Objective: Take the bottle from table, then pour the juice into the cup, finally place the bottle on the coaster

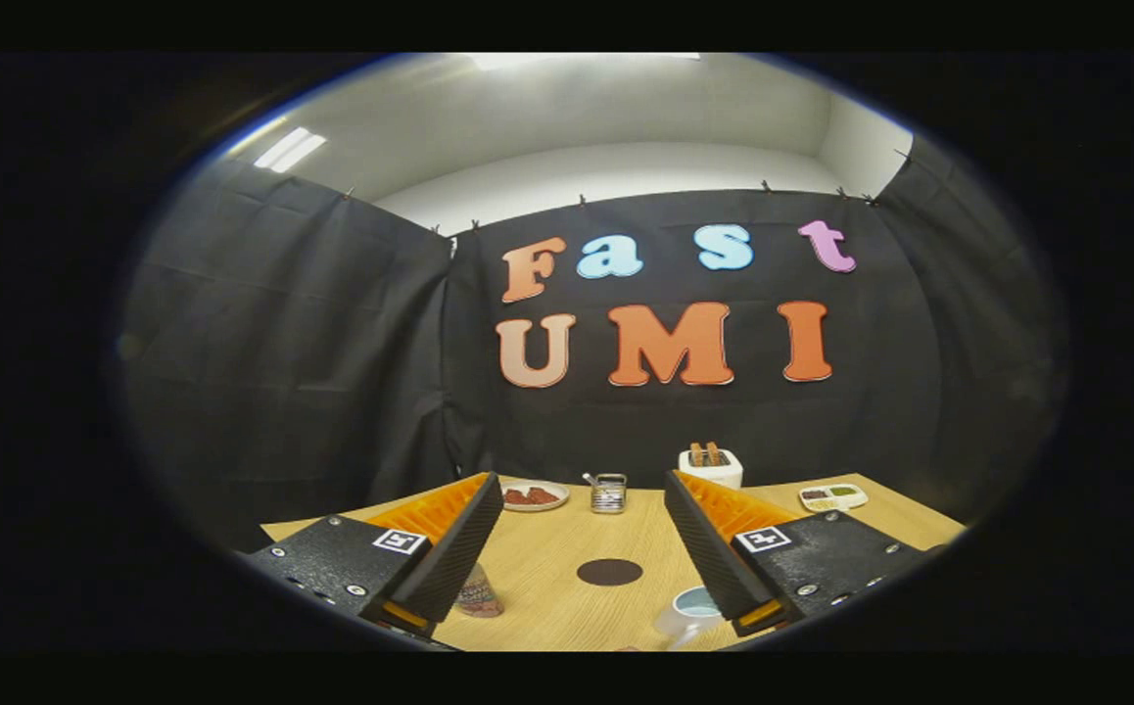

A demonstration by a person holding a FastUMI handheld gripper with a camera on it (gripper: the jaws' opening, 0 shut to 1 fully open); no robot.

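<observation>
Step in hand looks like the very start, the approach: gripper [584, 563] is spread wide w/ nothing between its fingers, held above the table [547, 578]. Left to right: the bottle [478, 592] stands just by the left finger's tip, partly hidden behind it, so not yet taken; a plate [535, 495] w/ reddish food sits farther back; a small metal jar [609, 493] beyond the fingers at the back edge; the dark round coaster [609, 572] lies between the fingers, bare; the cup [692, 612], white w/ pale blue inside, is right by the right finger's tip. Farther right at the back: a white toaster [712, 464] w/ toast in it, then a small tray [832, 497] of bits. Next move, I'd judge: swing left and drop so both fingers straddle the bottle, then close. Table is light wood grain; black cloth walls, white ceiling w/ strip lights.
</observation>
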